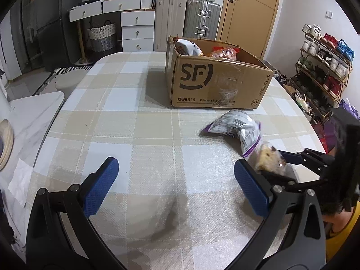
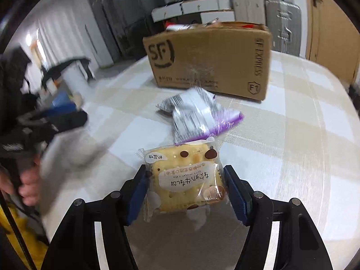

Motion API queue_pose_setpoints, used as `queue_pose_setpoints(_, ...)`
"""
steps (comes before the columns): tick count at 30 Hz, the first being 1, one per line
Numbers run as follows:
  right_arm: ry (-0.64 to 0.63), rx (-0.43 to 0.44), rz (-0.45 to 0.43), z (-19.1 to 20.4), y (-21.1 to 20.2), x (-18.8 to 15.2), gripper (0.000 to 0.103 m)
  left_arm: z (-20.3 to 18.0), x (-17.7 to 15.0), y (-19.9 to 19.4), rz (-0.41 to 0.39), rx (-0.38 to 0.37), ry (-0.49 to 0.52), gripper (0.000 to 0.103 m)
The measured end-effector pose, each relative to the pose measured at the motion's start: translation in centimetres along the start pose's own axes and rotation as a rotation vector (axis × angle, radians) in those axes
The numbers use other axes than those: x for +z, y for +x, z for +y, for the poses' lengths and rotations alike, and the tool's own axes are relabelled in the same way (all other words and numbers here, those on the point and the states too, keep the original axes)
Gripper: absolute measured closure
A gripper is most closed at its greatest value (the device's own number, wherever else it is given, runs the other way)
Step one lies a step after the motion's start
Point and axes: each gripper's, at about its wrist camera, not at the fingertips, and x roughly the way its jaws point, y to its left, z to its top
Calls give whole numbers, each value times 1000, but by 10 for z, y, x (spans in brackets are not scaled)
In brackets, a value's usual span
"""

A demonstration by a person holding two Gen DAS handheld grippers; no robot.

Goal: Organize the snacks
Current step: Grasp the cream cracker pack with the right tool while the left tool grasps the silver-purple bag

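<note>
One cracker packet sits clamped in the right gripper.

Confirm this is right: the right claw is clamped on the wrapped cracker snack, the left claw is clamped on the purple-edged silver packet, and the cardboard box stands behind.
One error: the left claw is open and empty, as the left wrist view shows. The purple-edged silver packet lies loose on the checked tablecloth. The right claw does clamp the wrapped cracker snack, with the brown cardboard box behind.
</note>
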Motion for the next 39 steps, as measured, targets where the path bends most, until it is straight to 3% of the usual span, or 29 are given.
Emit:
queue_pose_setpoints(6, 136, 111, -104, -26, -35, -13, 36, -11, 5, 9, 31, -20, 11, 0)
queue_pose_setpoints(13, 278, 117, -254, -57, -66, -21, 36, -52, 32, 44, 86, -85, 50, 0)
queue_pose_setpoints(15, 308, 134, -276, -66, -71, -26, 36, -65, 40, 62, 135, -110, 37, 0)
queue_pose_setpoints(17, 349, 159, -290, -73, -72, -32, 36, -74, 45, 76, 169, -139, 10, 0)
queue_pose_setpoints(26, 385, 214, -309, -81, -72, -32, 36, -102, 64, 125, 213, -13, -42, 1)
queue_pose_setpoints(32, 397, 230, -310, -83, -72, -34, 35, -95, 66, 134, 216, -70, -80, 8)
queue_pose_setpoints(37, 395, 228, -308, -83, -71, -33, 35, -84, 69, 122, 205, -119, -97, 24)
queue_pose_setpoints(38, 395, 226, -309, -83, -71, -33, 35, -81, 67, 120, 202, -121, -96, 40)
queue_pose_setpoints(39, 395, 224, -308, -83, -71, -34, 35, -79, 68, 117, 200, -143, -95, 47)
